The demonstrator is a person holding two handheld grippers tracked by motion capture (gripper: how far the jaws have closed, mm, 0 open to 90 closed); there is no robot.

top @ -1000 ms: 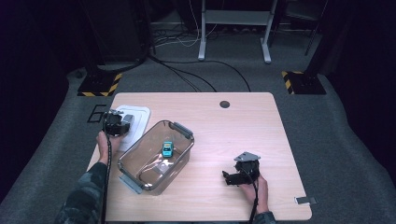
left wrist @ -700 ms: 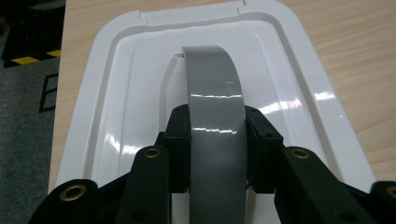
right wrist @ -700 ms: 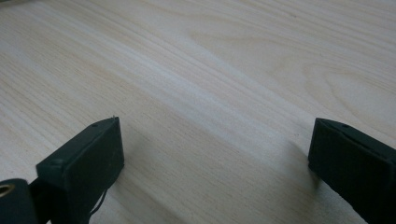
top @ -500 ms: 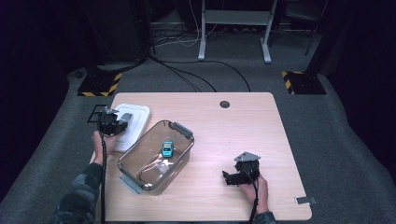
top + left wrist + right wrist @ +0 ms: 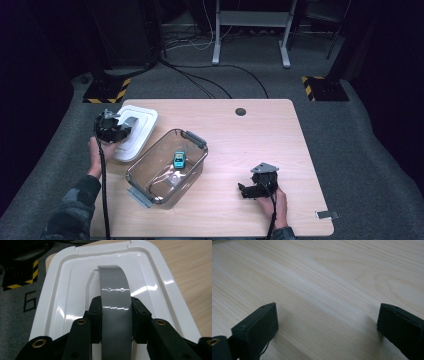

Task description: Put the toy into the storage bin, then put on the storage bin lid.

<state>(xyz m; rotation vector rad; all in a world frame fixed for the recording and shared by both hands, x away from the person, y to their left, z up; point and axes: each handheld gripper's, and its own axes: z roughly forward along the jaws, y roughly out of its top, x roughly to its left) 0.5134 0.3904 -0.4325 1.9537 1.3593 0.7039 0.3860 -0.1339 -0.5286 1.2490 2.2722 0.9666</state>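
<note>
A white lid with a grey arched handle hangs at the table's left edge. My left gripper is shut on that handle, its jaws pressing both sides. From above, the left gripper holds the lid tilted beside a clear plastic container. A small teal toy car lies inside the container. My right gripper rests low over the table's front right, and its own view shows the right gripper open with only bare wood between the jaws.
The wooden table has a round cable hole at the back and a strip of tape at its front right corner. Yellow-black floor blocks and cables lie on the grey carpet beyond.
My left gripper has risen and drifted slightly left, lifting the white lid with it. The right gripper has stayed where it was.
</note>
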